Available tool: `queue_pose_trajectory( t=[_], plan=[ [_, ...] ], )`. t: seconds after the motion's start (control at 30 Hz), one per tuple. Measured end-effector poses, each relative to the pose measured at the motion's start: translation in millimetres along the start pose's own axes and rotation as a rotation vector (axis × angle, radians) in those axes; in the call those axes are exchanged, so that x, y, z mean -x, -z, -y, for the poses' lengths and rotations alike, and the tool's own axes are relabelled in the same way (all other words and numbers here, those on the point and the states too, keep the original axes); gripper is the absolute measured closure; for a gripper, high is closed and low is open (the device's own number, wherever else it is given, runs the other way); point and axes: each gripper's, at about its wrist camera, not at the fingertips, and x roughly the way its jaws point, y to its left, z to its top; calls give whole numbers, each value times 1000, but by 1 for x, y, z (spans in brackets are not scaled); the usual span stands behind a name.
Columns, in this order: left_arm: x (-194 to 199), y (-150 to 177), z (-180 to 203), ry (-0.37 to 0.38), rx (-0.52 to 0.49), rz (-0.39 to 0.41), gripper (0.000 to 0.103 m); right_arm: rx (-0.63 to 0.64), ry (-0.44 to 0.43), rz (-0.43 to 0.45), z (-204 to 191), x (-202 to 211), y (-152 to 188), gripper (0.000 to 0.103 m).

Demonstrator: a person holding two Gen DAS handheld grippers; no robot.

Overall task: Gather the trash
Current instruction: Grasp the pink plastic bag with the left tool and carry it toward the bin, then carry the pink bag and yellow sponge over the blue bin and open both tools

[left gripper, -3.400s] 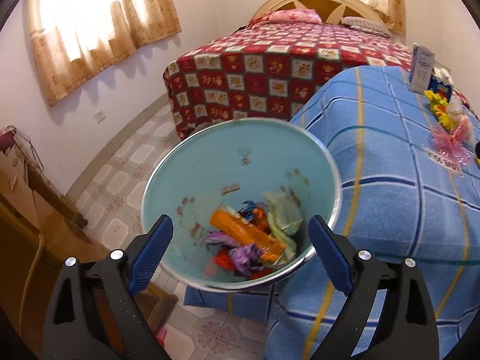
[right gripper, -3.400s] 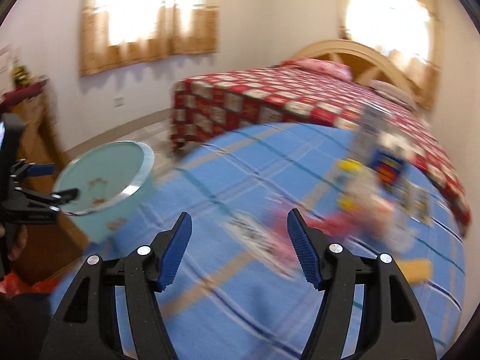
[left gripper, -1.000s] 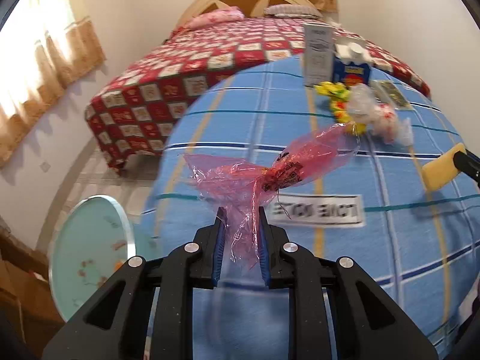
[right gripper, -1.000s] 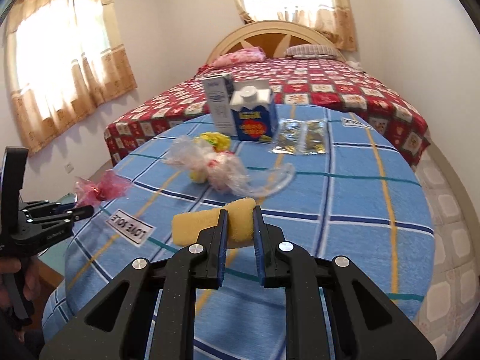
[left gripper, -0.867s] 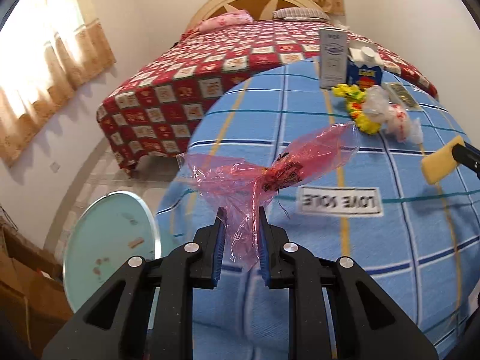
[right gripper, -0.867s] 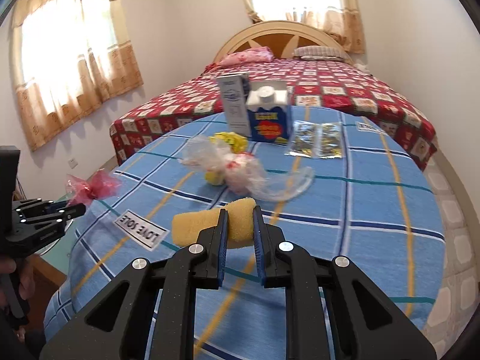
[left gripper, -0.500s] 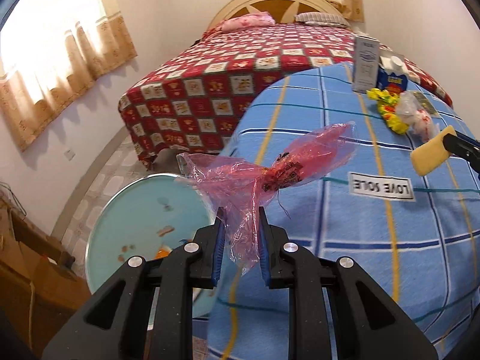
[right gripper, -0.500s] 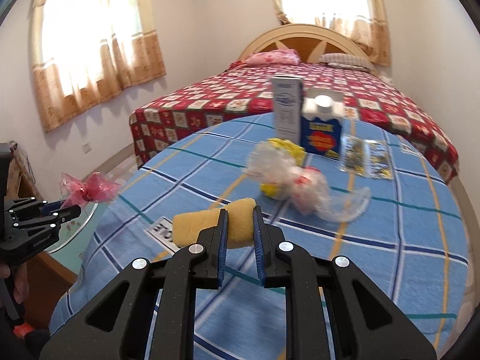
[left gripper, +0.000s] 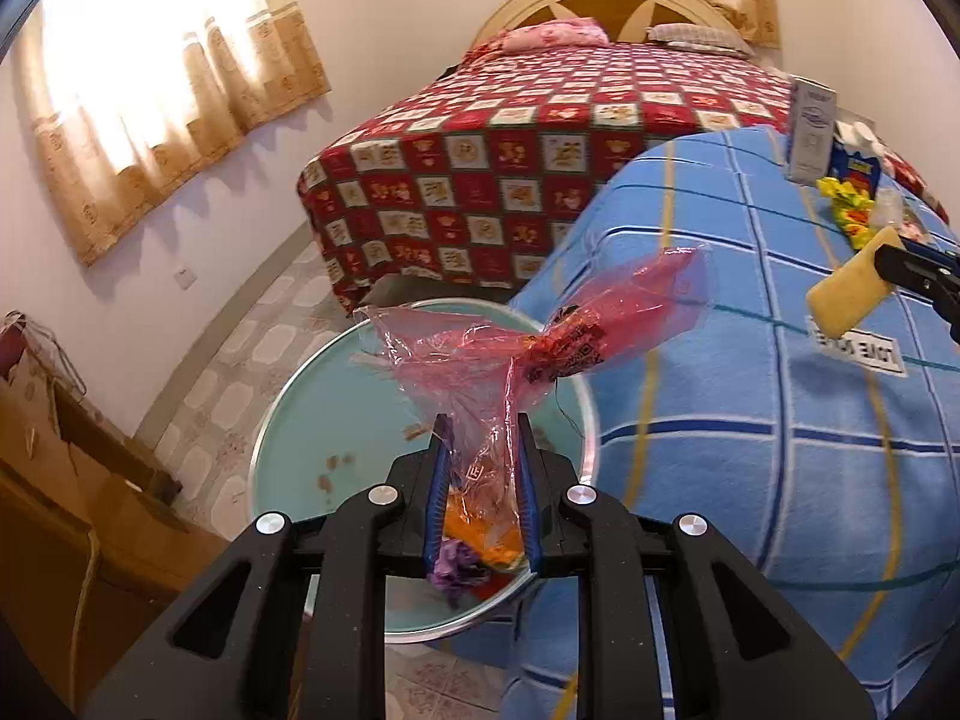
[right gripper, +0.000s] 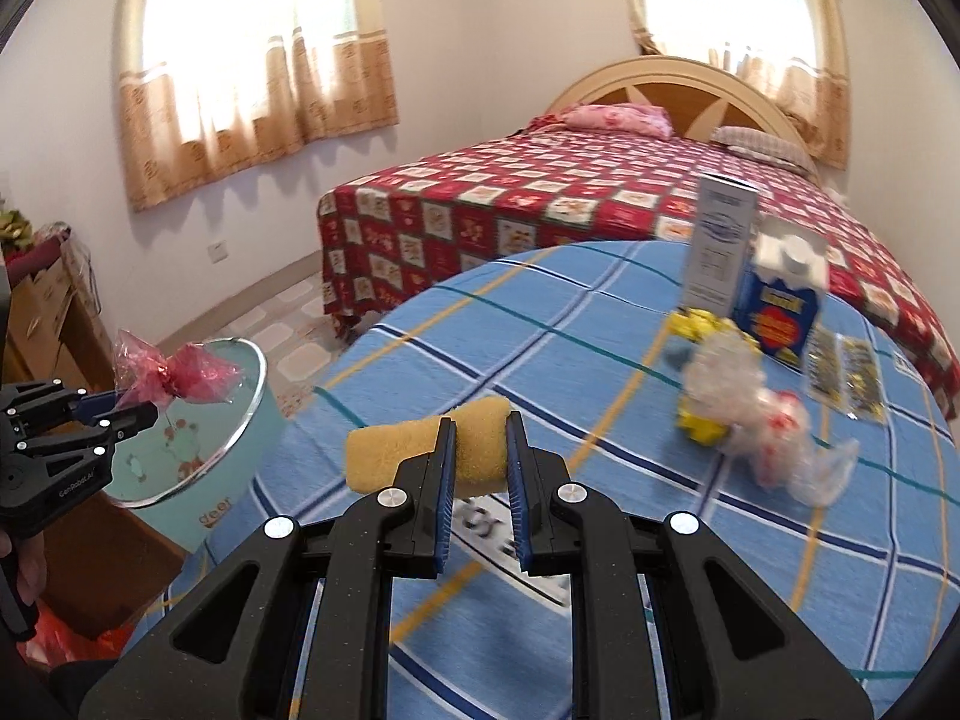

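Pink wrapper point(left gripper: 528, 354): crumpled translucent pink-red plastic with dark print at a twisted waist, pinched at its lower end by the left hand-held gripper point(left gripper: 480, 480) and held in the air above the bin's open mouth.

Bin point(left gripper: 288, 414): round, pale teal, with a shiny rim, standing on the floor at the table's near left edge. Inside are brown stains on the wall and an orange item and a purple scrap at the bottom.

Yellow sponge point(right gripper: 420, 450): oblong, porous, clamped at its right end by the right hand-held gripper point(right gripper: 478, 468), lying crosswise above the blue checked cloth.

Clear plastic bags point(right gripper: 762, 420): crumpled, with red and yellow showing, lying on the table at far right; blurred.
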Motion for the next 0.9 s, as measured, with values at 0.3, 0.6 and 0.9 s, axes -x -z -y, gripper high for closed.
queue_pose_trajectory(
  t=[0.3, 0.6, 0.9],
  plan=[
    [-6, 15, -34, -59, 34, -20, 83, 70, -38, -12, -37, -20, -12, 86],
    [-10, 28, -63, -112, 56, -33, 83, 115, -73, -18, -66, -34, -22, 86],
    [-8, 32, -75, -137, 69, -32, 83, 149, -99, -22, -87, -43, -28, 86]
  ],
)
